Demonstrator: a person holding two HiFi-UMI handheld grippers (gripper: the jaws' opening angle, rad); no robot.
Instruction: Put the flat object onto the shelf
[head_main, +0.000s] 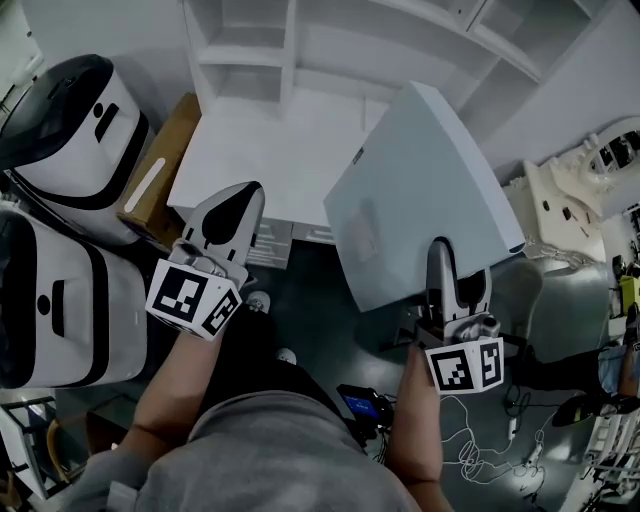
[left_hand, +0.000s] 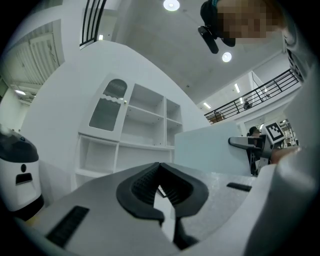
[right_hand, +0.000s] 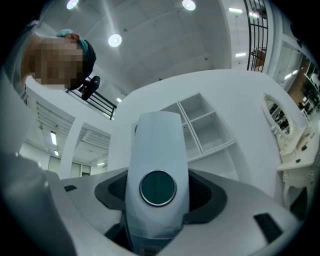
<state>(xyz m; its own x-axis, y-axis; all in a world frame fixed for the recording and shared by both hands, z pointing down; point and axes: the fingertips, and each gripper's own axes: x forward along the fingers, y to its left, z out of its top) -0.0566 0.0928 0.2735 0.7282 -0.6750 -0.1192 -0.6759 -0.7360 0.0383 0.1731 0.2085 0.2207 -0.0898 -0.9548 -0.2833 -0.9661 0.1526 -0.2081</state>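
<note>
The flat object (head_main: 425, 195) is a thin pale grey-white slab with a round dark window on its narrow edge (right_hand: 157, 186). My right gripper (head_main: 440, 255) is shut on its lower edge and holds it up, tilted, in front of the white shelf unit (head_main: 290, 50). In the right gripper view the slab stands between the jaws of my right gripper (right_hand: 158, 197) and hides part of the shelf (right_hand: 202, 127). My left gripper (head_main: 243, 195) is shut and holds nothing, left of the slab. The left gripper view shows my left gripper (left_hand: 162, 192), the shelf compartments (left_hand: 145, 130) and the slab (left_hand: 210, 147) at right.
Two large white-and-black machines (head_main: 70, 120) (head_main: 60, 300) stand at the left, with a cardboard box (head_main: 160, 170) beside them. A white counter (head_main: 270, 150) lies below the shelf. White moulded parts (head_main: 590, 190) stand at the right, and cables (head_main: 480, 440) lie on the dark floor.
</note>
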